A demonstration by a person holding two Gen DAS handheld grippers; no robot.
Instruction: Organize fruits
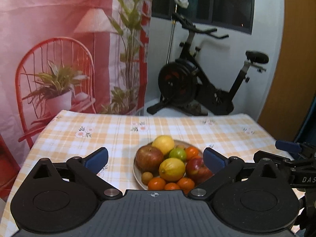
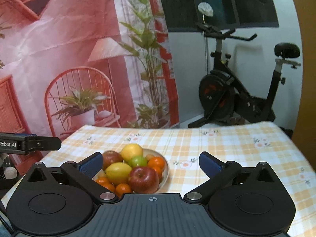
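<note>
On the checked desk [image 1: 83,138], a plate [image 1: 136,172] holds the heaped fruit: two lemons [image 1: 171,169], two red apples [image 1: 149,159], a green lime [image 1: 177,154], and tangerines [image 1: 157,183] along the rim from 5 to 7 o'clock. Left gripper [image 1: 156,159] and right gripper [image 2: 151,164] both hover above it, jaws spread wide, nothing between them. Plate sits at the right gripper's 10 o'clock. Risk: the pile is stacked loosely; nudging a lower tangerine or an apple could send round fruit rolling off the plate and across the cloth.
</note>
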